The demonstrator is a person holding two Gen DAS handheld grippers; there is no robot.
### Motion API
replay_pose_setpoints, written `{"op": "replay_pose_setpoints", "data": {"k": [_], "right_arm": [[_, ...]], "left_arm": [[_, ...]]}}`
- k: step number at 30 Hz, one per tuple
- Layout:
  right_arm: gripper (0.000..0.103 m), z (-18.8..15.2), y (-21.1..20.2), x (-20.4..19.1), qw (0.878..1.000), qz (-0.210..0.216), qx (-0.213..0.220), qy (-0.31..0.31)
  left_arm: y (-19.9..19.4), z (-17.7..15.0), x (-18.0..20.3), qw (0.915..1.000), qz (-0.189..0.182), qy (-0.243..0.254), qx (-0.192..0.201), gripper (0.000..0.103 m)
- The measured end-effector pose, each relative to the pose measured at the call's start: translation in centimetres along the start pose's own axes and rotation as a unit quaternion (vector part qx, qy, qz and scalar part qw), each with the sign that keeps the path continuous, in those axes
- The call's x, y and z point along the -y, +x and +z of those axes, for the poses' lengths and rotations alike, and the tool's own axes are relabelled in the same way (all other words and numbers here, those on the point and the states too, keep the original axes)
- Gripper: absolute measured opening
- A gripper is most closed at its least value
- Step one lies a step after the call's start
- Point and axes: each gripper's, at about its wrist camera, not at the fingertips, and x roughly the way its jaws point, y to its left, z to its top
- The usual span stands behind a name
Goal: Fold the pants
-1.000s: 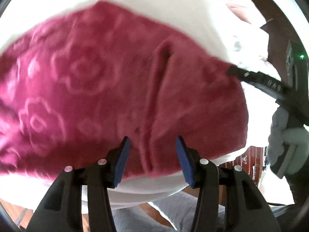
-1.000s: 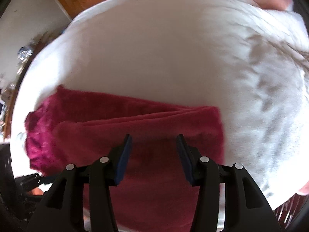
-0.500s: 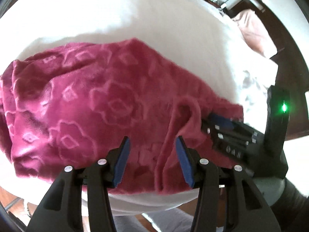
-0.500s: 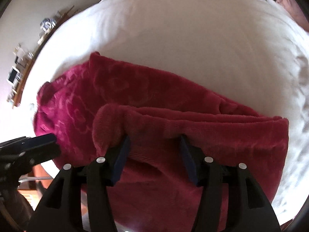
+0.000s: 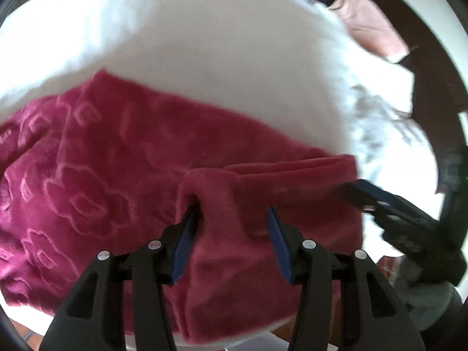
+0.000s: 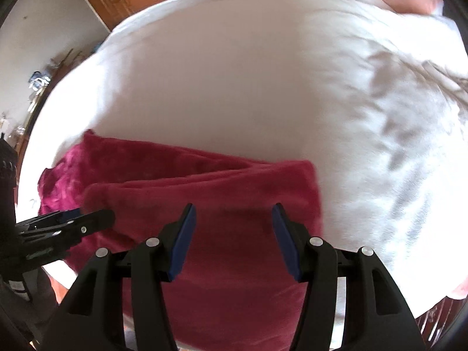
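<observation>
I see the crimson fleece pants (image 5: pixel 122 181), embossed with flowers, lying on the white bed (image 5: pixel 204 58), bunched along its near edge. A plain panel is folded over the patterned side. My left tool (image 5: pixel 231 219) points steeply down with its jaws partly apart; a raised ridge of the fabric stands between them, and one blue pad (image 5: pixel 187 231) sits in the tuck beside that ridge, but I cannot tell whether the pads actually press on it. My right tool (image 6: pixel 232 222) hangs over the plain folded panel, its jaws having just been opening; the cloth lies beneath the gap, and the pads (image 6: pixel 182 237) appear clear of it. From the right wrist view, the left tool's tip touches the fold's left end. A pink pillow (image 5: pixel 371 26) lies at the bed's far corner.
</observation>
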Motion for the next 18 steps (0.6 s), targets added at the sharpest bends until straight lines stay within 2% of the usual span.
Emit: {"op": "replay_pose_setpoints", "data": {"k": [2, 7, 15, 17, 18], "right_arm": [[0.056, 0.1, 0.9, 1.1, 1.0, -0.005, -0.009, 0.005], [0.055, -0.4, 1.2, 1.0, 1.0, -0.01, -0.01, -0.011], [0.055, -3.1, -2.1, 0.2, 1.0, 0.005, 0.004, -0.021], [0.055, -3.9, -2.6, -0.2, 0.999, 0.013, 0.003, -0.029], [0.055, -4.2, -2.7, -0.4, 0.999, 0.017, 0.003, -0.032]], "left_arm": [[1.5, 0.2, -0.6, 0.9995, 0.028, -0.008, -0.006, 0.052], [2.9, 0.7, -0.9, 0.999, 0.044, -0.002, -0.01, 0.053], [0.7, 0.7, -1.9, 0.9992, 0.03, -0.028, -0.002, 0.053], [-0.1, 0.3, -2.2, 0.9989, 0.035, -0.032, 0.003, 0.06], [-0.6, -0.1, -2.5, 0.9987, 0.034, -0.036, 0.006, 0.06]]}}
